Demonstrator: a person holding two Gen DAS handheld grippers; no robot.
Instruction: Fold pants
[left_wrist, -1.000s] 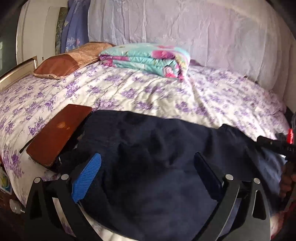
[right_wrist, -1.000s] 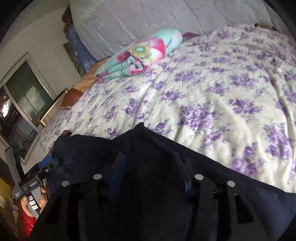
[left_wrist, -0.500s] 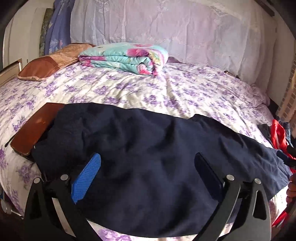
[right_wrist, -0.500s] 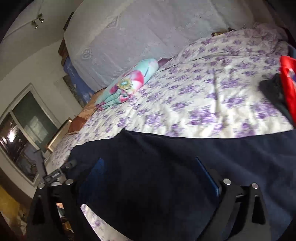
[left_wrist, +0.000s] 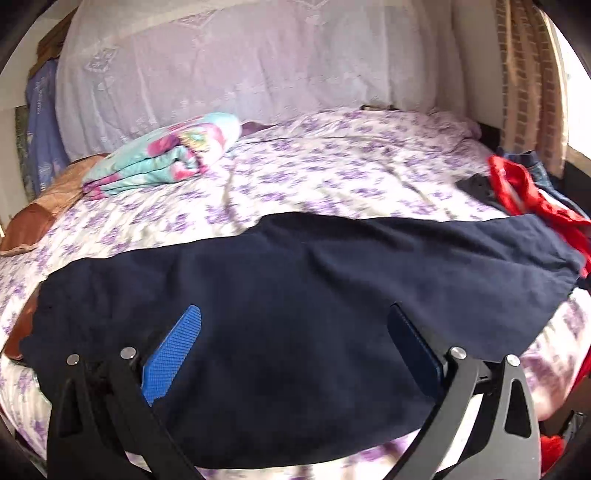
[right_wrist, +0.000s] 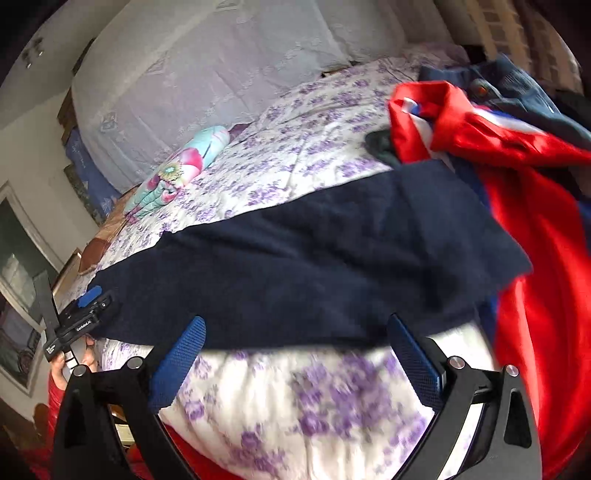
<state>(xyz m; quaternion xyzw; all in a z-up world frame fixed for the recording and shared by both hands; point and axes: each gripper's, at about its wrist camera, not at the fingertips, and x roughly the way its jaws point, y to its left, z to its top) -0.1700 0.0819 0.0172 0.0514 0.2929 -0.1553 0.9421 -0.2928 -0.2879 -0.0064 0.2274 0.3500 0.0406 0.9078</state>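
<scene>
The navy pants (left_wrist: 295, 288) lie spread lengthwise along the bed's (left_wrist: 351, 177) near edge — laid flat, likely for folding. Both grippers gape wide and empty: the left gripper (left_wrist: 295, 339) hovers over mid-cloth, the right gripper (right_wrist: 295, 343) just short of the hem — contact seemingly none.

- The pants (left_wrist: 295, 295) are showing as matt, soft navy cloth.
- The bed sheet (left_wrist: 351, 173) beyond the pants is looking like thin printed cotton.
- The red garment (right_wrist: 535, 295) beside the pants is shining like satin.
- The left hand-held gripper (left_wrist: 291, 350) is showing ribbed blue pads (left_wrist: 173, 347) on matt black plastic.
</scene>
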